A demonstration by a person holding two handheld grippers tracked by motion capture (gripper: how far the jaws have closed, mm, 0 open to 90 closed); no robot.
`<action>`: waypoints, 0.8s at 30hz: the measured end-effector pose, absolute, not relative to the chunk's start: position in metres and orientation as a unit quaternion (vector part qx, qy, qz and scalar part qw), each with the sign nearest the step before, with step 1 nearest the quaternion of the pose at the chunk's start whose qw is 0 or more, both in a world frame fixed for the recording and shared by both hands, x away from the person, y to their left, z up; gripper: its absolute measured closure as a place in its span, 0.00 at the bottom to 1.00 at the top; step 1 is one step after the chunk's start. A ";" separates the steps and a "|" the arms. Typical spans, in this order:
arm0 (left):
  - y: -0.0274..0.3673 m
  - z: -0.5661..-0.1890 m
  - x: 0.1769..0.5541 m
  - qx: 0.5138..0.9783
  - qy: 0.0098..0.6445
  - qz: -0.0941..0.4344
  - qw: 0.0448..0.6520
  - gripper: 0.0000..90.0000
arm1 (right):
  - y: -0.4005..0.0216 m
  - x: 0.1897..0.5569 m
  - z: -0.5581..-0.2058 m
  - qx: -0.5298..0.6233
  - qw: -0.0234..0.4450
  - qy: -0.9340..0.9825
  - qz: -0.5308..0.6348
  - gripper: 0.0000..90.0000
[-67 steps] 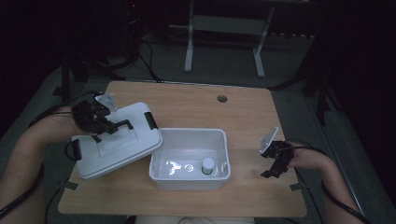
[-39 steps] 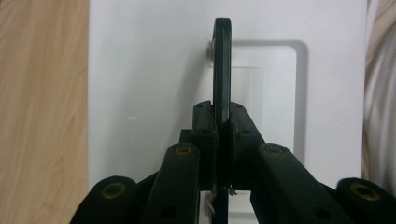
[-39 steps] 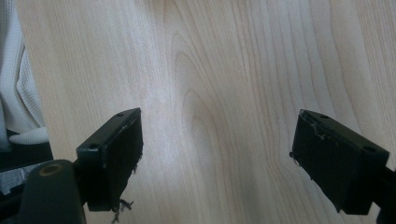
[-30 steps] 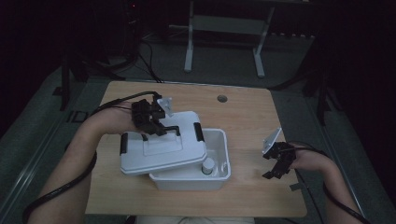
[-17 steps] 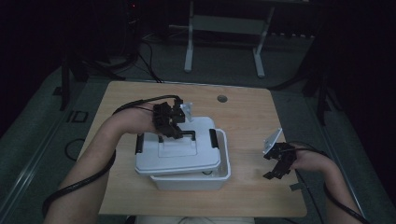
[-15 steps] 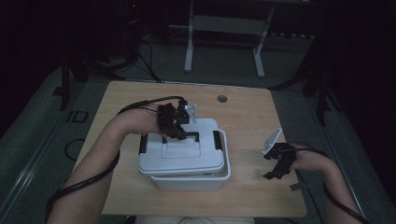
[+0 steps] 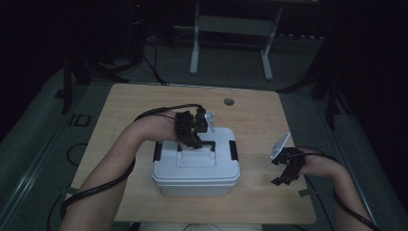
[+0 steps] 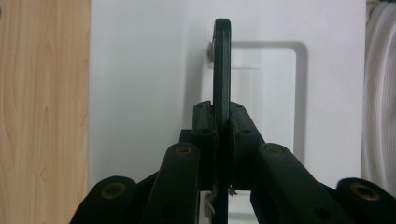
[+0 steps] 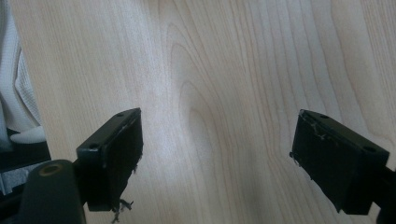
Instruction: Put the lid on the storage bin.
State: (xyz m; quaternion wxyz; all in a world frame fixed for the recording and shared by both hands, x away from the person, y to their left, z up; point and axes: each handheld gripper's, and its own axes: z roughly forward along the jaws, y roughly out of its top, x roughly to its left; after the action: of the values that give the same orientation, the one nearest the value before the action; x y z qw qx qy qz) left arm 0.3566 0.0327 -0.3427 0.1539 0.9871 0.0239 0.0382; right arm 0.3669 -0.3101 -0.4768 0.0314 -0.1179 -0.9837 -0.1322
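Note:
A white lid with a black handle lies on top of the white box at the table's middle front. My left gripper reaches over the lid's far edge and is shut on that handle. In the left gripper view the thin black handle stands edge-on between the pressed pads of the left gripper, above the white lid. My right gripper hovers low over bare wood right of the box. The right gripper stands open with nothing between its pads.
The wooden table has a round cable hole at the back. Black latches sit on the lid's sides. White cloth shows past the table's edge. A metal stand is on the floor behind.
My left gripper has carried the lid from the table's left side rightward and down onto the box, which it now covers. The right gripper has kept still.

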 end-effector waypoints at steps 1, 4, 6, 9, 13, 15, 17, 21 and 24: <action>0.032 -0.344 0.357 0.987 0.026 0.037 0.153 0.93 | -0.310 0.367 -0.477 -0.121 0.032 -0.983 -0.132 0.18; 0.031 -0.347 0.356 0.988 0.026 0.034 0.149 0.93 | -0.311 0.367 -0.477 -0.120 0.033 -0.983 -0.132 0.18; 0.031 -0.347 0.356 0.987 0.027 0.030 0.154 0.93 | -0.311 0.367 -0.477 -0.120 0.034 -0.983 -0.131 0.18; 0.030 -0.349 0.356 0.988 0.028 0.031 0.151 0.93 | -0.311 0.368 -0.478 -0.120 0.034 -0.983 -0.132 0.18; 0.028 -0.354 0.358 0.989 0.027 0.027 0.143 0.93 | -0.310 0.367 -0.479 -0.121 0.036 -0.983 -0.131 0.18; 0.030 -0.357 0.359 0.989 0.028 0.027 0.144 0.93 | -0.310 0.367 -0.479 -0.119 0.036 -0.984 -0.130 0.18; 0.031 -0.358 0.360 0.988 0.031 0.022 0.147 0.93 | -0.310 0.367 -0.480 -0.120 0.037 -0.984 -0.130 0.18; 0.035 -0.360 0.364 0.986 0.039 0.017 0.159 0.92 | -0.311 0.367 -0.481 -0.121 0.038 -0.983 -0.129 0.18; 0.038 -0.362 0.366 0.985 0.039 0.015 0.166 0.92 | -0.310 0.366 -0.482 -0.122 0.040 -0.983 -0.128 0.18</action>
State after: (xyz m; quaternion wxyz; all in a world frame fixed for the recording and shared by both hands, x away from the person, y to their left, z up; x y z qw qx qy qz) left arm 0.3664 0.0376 -0.3616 0.1665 0.9851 0.0392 0.0153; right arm 0.3659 -0.3104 -0.4820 0.0396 -0.1219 -0.9835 -0.1280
